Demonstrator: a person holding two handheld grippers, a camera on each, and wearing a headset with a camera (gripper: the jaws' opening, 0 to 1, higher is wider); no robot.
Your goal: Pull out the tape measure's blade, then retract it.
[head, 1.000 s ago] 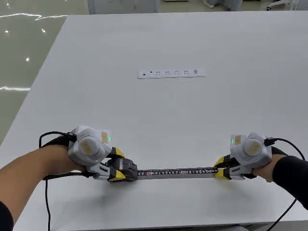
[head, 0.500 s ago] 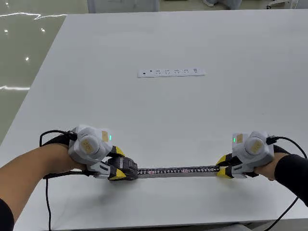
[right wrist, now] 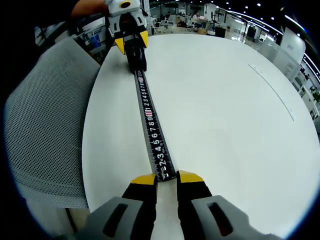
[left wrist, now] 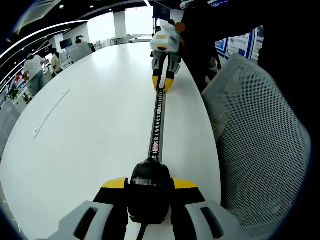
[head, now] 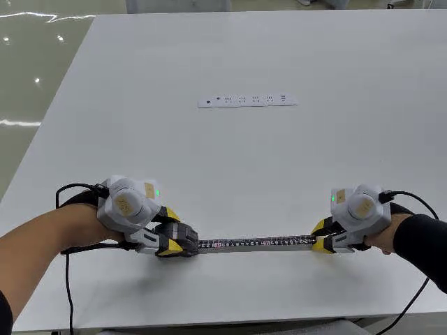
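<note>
Two hand-held grippers are seen low in the head view, one at each side of a single large white rectangular table (head: pixel 244 160). The left gripper (head: pixel 171 241), at the lower left of that frame, has its two yellow-tipped jaws pressed against the sides of one black, yellow-trimmed tape measure case (head: pixel 180 239), which rests on the table near its front edge. The right gripper (head: pixel 323 236), at the lower right, has its two jaws pinched together on the free end of one numbered metal blade (head: pixel 255 243). The blade is drawn out of the case and stretched in a straight line between the two grippers, just above or on the tabletop; which of the two cannot be told. In the left gripper view the case is held at the bottom centre and the blade runs up the frame to the right gripper near the top. In the right gripper view the printed numerals are read along the blade, with one red mark partway up, and the case is seen at the upper left between the other gripper's jaws. One flat white power strip (head: pixel 247 101) lies well apart from the tape, in the upper middle of the head view. One grey mesh chair back (left wrist: pixel 260 140) is seen beside the table's edge at the right of the left gripper view.
</note>
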